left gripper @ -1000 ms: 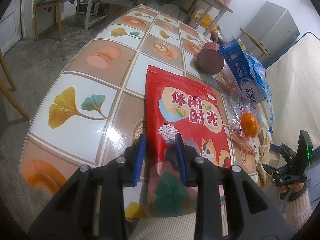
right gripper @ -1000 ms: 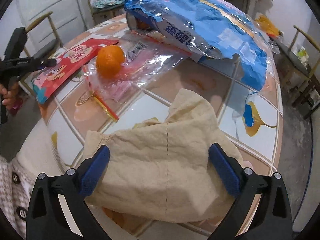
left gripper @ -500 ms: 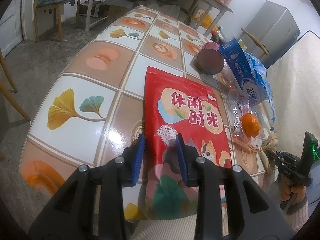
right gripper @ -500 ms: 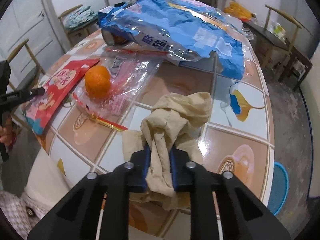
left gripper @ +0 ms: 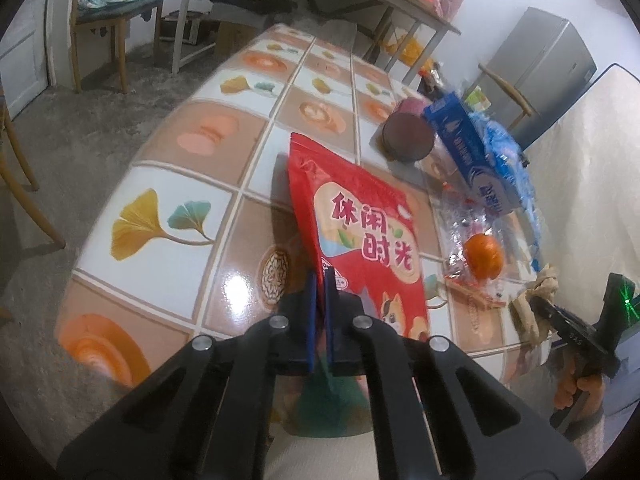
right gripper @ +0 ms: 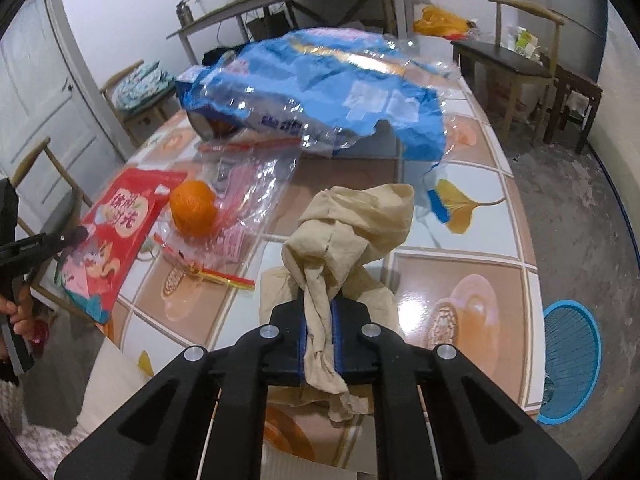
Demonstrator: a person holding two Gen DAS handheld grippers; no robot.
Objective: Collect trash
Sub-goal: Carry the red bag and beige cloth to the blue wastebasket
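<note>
The left gripper (left gripper: 319, 280) jaws are pinched on the near edge of the red snack bag (left gripper: 360, 236), its long side running away over the bench (left gripper: 168, 184). The right gripper (right gripper: 319, 320) jaws squeeze the tan paper wad (right gripper: 348, 224), lifted just off the tiles. Only the right cam shows the blue basket (right gripper: 570, 360) on the floor, w/ the right hand nearer it.

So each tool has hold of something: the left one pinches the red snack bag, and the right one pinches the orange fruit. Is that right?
Not quite. The left tool does pinch the red snack bag, but the right tool is shut on the crumpled beige paper towel, as the right wrist view shows. The orange fruit lies untouched on clear plastic wrap on the table.
</note>
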